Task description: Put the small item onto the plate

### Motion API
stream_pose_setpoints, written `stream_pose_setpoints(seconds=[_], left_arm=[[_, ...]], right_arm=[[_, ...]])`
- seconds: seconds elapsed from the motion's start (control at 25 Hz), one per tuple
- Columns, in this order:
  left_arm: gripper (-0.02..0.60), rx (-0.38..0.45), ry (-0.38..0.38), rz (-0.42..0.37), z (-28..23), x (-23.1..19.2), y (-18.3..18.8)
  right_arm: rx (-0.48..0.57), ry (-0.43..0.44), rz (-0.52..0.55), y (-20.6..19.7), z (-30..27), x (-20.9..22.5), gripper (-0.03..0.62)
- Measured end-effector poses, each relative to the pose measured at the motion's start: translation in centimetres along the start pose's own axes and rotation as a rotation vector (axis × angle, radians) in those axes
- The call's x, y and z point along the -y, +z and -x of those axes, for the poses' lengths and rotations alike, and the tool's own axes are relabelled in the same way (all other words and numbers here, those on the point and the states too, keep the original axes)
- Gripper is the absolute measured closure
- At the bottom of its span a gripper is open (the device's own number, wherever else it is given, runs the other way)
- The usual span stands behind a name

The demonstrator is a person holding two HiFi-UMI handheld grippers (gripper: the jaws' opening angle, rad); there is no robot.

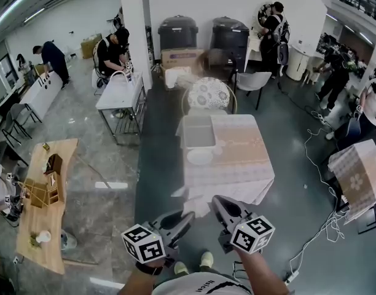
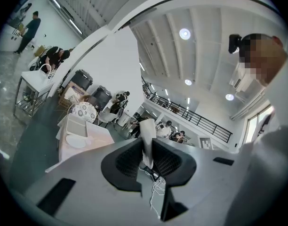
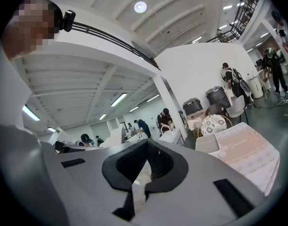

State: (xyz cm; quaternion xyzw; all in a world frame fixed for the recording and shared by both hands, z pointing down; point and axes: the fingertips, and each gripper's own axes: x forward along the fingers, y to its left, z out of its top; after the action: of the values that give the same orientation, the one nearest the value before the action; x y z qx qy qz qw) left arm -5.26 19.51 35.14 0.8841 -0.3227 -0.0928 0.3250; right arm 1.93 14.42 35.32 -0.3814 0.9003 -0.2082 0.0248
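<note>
A white plate [image 1: 199,157] lies on a cloth-covered table [image 1: 243,165] ahead of me, just in front of a grey tray [image 1: 197,131]. I hold both grippers low, short of the table's near edge. The left gripper [image 1: 188,216] has a small white strip-like item [image 2: 147,140] standing between its pads, which press on it from both sides [image 2: 148,149]. In the left gripper view the plate [image 2: 76,142] and tray [image 2: 76,125] sit far off to the left. The right gripper [image 1: 217,200] has its jaws together at the tips [image 3: 145,147], with nothing held.
A round patterned chair [image 1: 207,94] stands behind the table, a grey chair [image 1: 252,80] to its right. Left are a wooden table [image 1: 47,195] and a white desk [image 1: 120,91]. Cables [image 1: 317,226] trail on the floor right, by another cloth-covered table [image 1: 360,171]. People stand around.
</note>
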Motion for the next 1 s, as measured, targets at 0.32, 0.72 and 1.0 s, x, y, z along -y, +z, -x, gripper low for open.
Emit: stream_pose_setpoints(seconds=[0.32,0.72,1.0], left_arm=[[0.514,0.032,0.108,-0.055,-0.9,-2.2,0.8],[0.514,0.040,0.187,-0.112,-4.6,-3.9,0.9],[0.514,0.054,0.229,-0.119,-7.3,-5.2,0.7]], right_arm=[[-0.002,-0.054,0.025,0.0,-0.5,1.9,0.580],[-0.003,-0.036,0.060,0.5,-1.6,3.7,0.580],[0.002,-0.032,0.080,1.2,-2.1,6.7,0.580]])
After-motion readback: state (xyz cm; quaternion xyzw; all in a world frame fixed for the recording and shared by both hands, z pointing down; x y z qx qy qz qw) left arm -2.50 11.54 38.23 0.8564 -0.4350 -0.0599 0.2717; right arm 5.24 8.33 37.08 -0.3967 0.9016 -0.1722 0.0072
